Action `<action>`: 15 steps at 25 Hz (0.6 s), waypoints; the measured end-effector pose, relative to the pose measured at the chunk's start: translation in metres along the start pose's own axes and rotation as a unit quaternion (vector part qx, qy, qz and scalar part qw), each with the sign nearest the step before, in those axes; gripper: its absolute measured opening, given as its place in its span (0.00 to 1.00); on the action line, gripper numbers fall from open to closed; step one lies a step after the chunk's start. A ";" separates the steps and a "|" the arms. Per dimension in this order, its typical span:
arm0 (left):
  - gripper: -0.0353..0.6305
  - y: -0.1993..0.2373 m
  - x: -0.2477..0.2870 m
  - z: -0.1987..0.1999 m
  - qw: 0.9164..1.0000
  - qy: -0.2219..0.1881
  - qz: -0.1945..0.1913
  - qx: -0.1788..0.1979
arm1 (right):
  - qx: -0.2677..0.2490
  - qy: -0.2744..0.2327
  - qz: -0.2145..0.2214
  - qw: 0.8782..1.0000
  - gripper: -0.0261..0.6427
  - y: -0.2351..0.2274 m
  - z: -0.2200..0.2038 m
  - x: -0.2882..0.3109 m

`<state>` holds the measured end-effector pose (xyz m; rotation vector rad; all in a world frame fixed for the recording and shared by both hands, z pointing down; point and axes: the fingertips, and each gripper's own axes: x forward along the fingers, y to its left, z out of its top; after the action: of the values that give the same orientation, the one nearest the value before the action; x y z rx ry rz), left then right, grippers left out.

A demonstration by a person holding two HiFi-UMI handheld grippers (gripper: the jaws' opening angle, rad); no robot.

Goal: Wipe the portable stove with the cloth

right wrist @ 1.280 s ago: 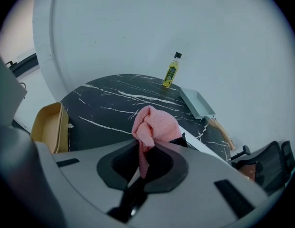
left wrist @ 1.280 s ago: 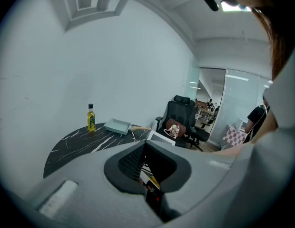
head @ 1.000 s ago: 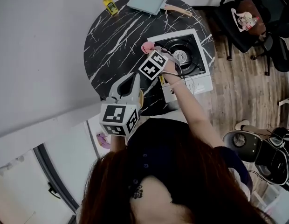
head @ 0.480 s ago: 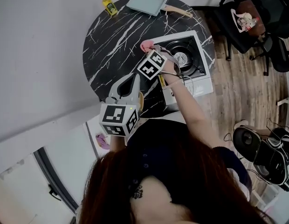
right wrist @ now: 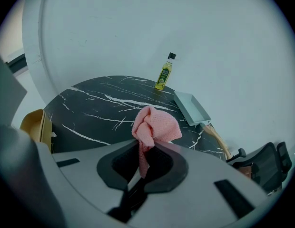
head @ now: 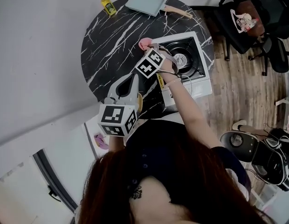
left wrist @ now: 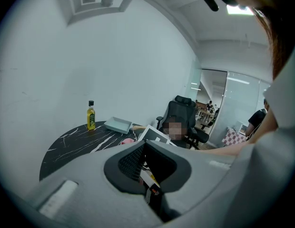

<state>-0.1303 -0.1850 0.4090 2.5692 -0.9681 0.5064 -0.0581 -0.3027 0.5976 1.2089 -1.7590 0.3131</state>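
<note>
While the right tongs (right wrist: pixel 143 148) are pinched tight on a bunched pink cloth (right wrist: pixel 154 123), with a strip of it running down between the jaws, the bundle sits at the left rim of the portable stove (head: pixel 200 84). Whether the cloth touches the stove cannot be made out. The stove, white-bodied with a black top and a round burner at its middle, stands on the right part of the black, white-veined tabletop (head: pixel 112 36). The left tongs (left wrist: pixel 143 145) have their jaws together with nothing between them, and are held over the tabletop's near edge, apart from the stove. At the far edge a small black-capped bottle (head: pixel 106 3) of yellow liquid stands upright. Near it lies a pale rectangular pan (head: pixel 144 2) with a wooden handle.
</note>
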 end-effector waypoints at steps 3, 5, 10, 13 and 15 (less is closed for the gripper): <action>0.07 -0.002 0.002 0.000 1.000 0.001 -0.003 0.001 | 0.001 0.003 -0.001 1.000 0.09 -0.003 0.002 0.002; 0.07 -0.002 0.003 0.000 1.000 0.000 -0.005 0.001 | -0.002 0.004 -0.003 1.000 0.09 -0.003 0.003 0.003; 0.07 -0.002 0.003 0.001 1.000 -0.001 -0.006 0.002 | -0.005 0.003 -0.008 1.000 0.09 -0.006 0.006 0.005; 0.07 -0.002 0.003 0.002 1.000 0.000 -0.007 0.003 | -0.009 0.005 -0.011 1.000 0.09 -0.007 0.008 0.006; 0.07 -0.002 0.003 0.002 1.000 0.000 -0.008 0.004 | -0.009 0.008 -0.012 1.000 0.09 -0.008 0.009 0.007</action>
<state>-0.1259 -0.1860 0.4083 2.5818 -0.9477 0.5057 -0.0572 -0.3166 0.5966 1.2107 -1.7279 0.2920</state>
